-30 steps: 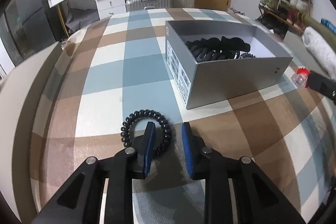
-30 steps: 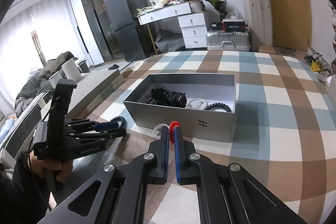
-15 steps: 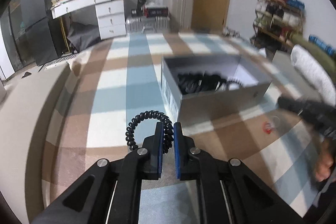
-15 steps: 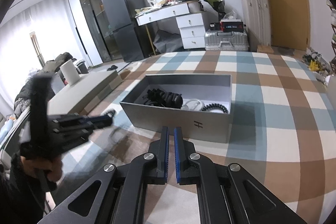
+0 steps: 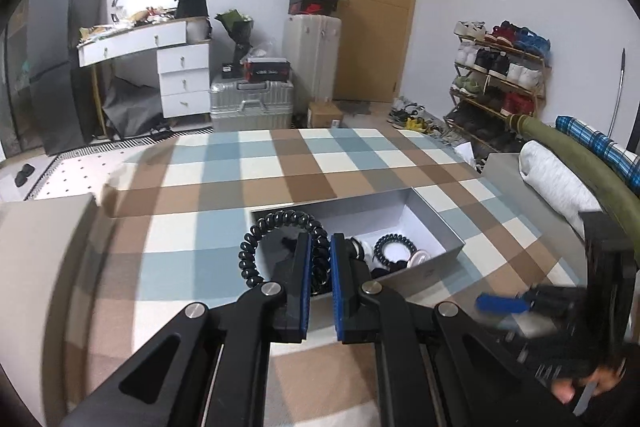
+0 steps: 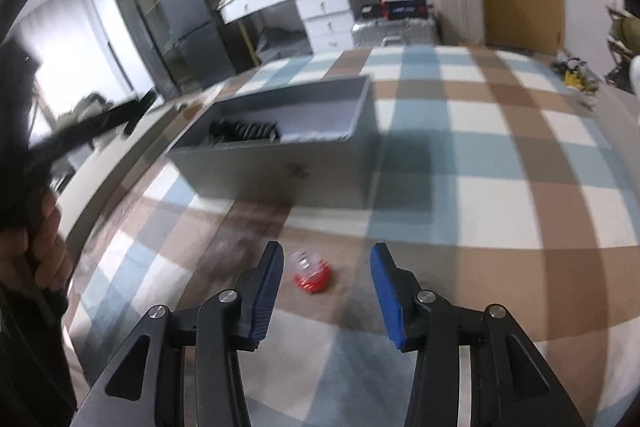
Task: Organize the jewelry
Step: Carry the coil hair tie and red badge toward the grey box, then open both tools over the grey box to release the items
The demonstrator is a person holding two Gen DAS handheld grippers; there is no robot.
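Left gripper [image 5: 320, 259] fingers clamp black spiral hair tie [image 5: 256, 247] above grey box [image 5: 436, 223]. Right gripper [image 6: 327, 277] fingers wide, flanking red-and-clear trinket [image 6: 311, 271] on checked tabletop [image 6: 500, 155].

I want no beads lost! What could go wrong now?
1. The coil tie is pinched by only a small part in the left fingers, over the box edge; it may slip outside.
2. The red-and-clear piece looks round between the open right fingers; it may roll away.
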